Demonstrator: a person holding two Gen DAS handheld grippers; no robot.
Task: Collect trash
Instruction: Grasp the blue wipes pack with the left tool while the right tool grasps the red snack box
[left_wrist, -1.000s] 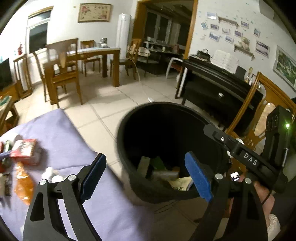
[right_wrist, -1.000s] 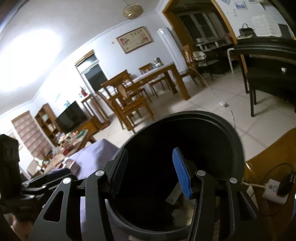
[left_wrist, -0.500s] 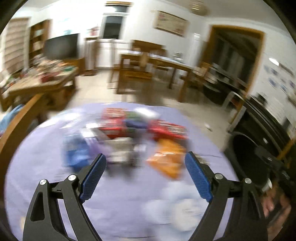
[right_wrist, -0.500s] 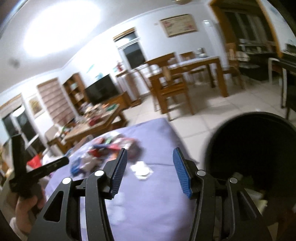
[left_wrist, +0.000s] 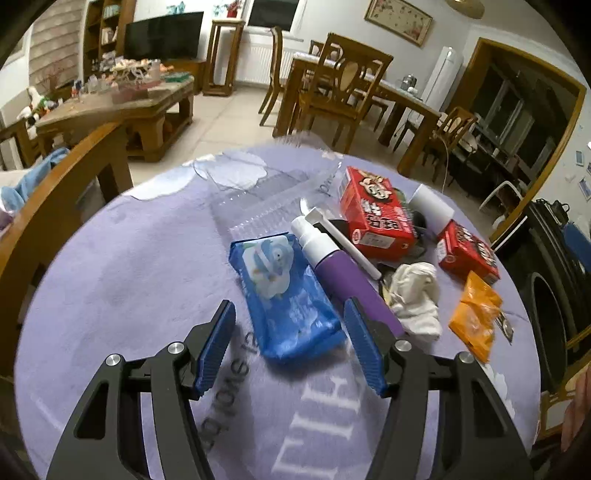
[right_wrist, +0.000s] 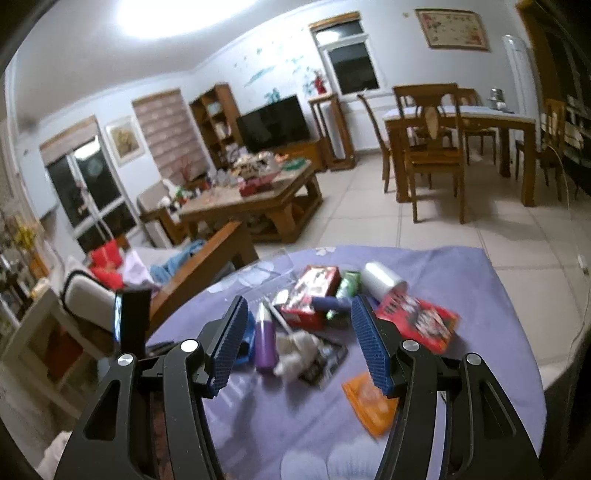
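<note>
A pile of trash lies on the purple-clothed table (left_wrist: 129, 277). It holds a blue wipes pack (left_wrist: 288, 288), a purple spray bottle (left_wrist: 343, 280), two red boxes (left_wrist: 373, 214) (left_wrist: 465, 254), a crumpled white tissue (left_wrist: 415, 291) and an orange packet (left_wrist: 474, 317). My left gripper (left_wrist: 288, 314) hangs over the near end of the wipes pack. Its jaws are closing, and the pads stand apart from the pack. My right gripper (right_wrist: 299, 306) hovers open above the table and points at the purple bottle (right_wrist: 265, 343) and the tissue (right_wrist: 295, 350). Nothing is between its fingers.
The black trash bin (left_wrist: 546, 314) stands off the table's right edge. A clear plastic tray (left_wrist: 258, 195) lies at the far side of the pile. A wooden chair back (left_wrist: 55, 221) rises at the left. A coffee table (right_wrist: 258, 195) and a dining set (right_wrist: 443, 140) stand beyond.
Both grippers swung away from the black bin to the table and the trash pile. The left jaws narrowed. The right jaws widened a little.
</note>
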